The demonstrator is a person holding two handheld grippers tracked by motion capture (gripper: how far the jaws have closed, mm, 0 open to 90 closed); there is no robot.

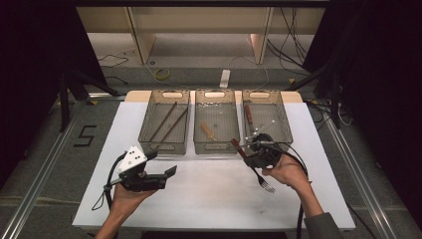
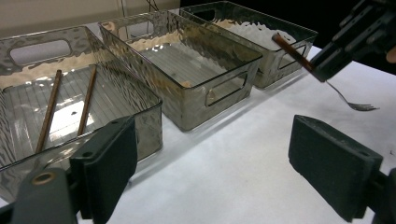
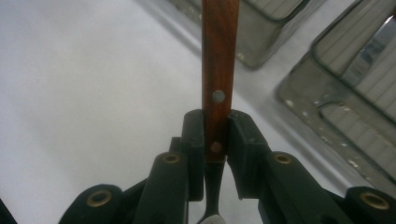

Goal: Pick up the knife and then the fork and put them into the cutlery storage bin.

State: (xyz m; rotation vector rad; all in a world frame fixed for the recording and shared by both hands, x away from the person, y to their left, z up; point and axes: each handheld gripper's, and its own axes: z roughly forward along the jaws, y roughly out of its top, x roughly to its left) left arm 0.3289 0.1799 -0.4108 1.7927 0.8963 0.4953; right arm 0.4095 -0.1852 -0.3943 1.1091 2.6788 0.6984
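My right gripper (image 1: 245, 151) (image 3: 216, 135) is shut on a fork (image 1: 259, 175) with a brown wooden handle (image 3: 219, 56). It holds the fork off the white table (image 1: 209, 189), just in front of the bins. The handle points toward the bins and the metal tines (image 2: 362, 106) hang down toward the person. My left gripper (image 1: 161, 163) (image 2: 219, 163) is held open at the left, above the table, with nothing between its jaws. From the left gripper view the right gripper (image 2: 329, 58) and fork sit at the upper right.
Three clear bins stand in a row at the table's far side. The left bin (image 1: 164, 148) holds two dark chopsticks (image 1: 169, 122). The middle bin (image 1: 215, 148) holds a light wooden-handled piece (image 1: 208, 132). The right bin (image 1: 281, 117) holds a brown-handled utensil (image 1: 248, 114).
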